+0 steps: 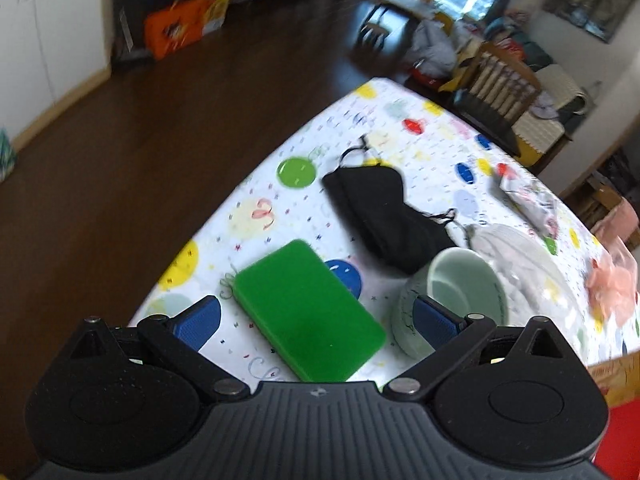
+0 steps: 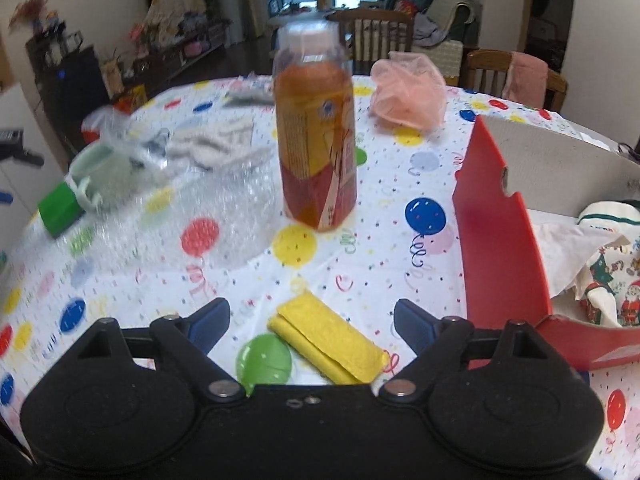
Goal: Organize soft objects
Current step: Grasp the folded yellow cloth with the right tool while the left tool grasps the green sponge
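We see a flat, folded yellow cloth point(image 2: 330, 340) lying on the balloon-print surface point(image 2: 360, 256), between our right gripper point(image 2: 312, 322)'s spread fingers, untouched. A smooth green rectangular sponge point(image 1: 306, 312) lies between our left gripper point(image 1: 316, 318)'s fingers, also apart. Beyond sit a crumpled black mask point(image 1: 384, 216), a glossy pale-green mug point(image 1: 452, 300) and a red cardboard box point(image 2: 504, 240).

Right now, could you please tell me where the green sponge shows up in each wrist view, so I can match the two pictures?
Left wrist view: the green sponge lies low in the middle, between the open jaws, left of the pale green mug.
Right wrist view: the green sponge sits at the far left edge, partly behind the same mug.
Shared landmark: the pale green mug beside the sponge.
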Demonstrator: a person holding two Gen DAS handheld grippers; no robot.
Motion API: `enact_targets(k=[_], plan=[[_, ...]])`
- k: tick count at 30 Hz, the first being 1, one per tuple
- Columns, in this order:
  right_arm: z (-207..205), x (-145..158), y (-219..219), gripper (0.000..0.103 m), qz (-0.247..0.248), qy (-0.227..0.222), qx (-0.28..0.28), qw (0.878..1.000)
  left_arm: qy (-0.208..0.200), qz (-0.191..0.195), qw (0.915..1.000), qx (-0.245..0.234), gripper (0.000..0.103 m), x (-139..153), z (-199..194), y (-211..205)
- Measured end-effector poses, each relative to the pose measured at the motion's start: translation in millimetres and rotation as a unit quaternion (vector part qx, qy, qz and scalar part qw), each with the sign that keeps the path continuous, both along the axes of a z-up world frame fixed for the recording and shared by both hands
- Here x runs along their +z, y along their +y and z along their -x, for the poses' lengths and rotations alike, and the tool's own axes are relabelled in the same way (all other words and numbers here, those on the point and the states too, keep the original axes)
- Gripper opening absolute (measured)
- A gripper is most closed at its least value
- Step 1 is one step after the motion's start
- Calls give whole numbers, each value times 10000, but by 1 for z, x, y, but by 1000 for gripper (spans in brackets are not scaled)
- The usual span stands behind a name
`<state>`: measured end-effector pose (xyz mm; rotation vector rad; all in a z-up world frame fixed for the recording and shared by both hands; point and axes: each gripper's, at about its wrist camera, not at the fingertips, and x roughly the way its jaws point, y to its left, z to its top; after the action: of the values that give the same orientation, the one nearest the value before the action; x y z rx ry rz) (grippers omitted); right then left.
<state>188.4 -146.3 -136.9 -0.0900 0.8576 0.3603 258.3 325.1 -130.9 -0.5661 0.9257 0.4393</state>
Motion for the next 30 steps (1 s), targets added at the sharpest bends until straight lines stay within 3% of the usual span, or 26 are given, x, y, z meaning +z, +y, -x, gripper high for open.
enact_targets(k=[6, 12, 18, 26, 30], plan=[[-4, -15, 1, 87, 271, 173, 255, 9992, 357, 485, 9965, 574, 103, -30, -20, 17], [-11, -26, 2, 84, 493, 322, 486, 9971, 498, 634, 9937, 772, 103, -47, -33, 19], [-21, -37, 5, 75, 699, 419, 657, 9945, 728, 300, 9951, 601, 102, -56, -43, 5], [-26, -46, 11, 62, 856, 495, 869, 9913, 839, 232, 9946, 560, 101, -66, -45, 2], [-23, -49, 14, 56, 1008, 410, 901, 9900, 832, 156, 9950, 537, 94, -64, -45, 1]])
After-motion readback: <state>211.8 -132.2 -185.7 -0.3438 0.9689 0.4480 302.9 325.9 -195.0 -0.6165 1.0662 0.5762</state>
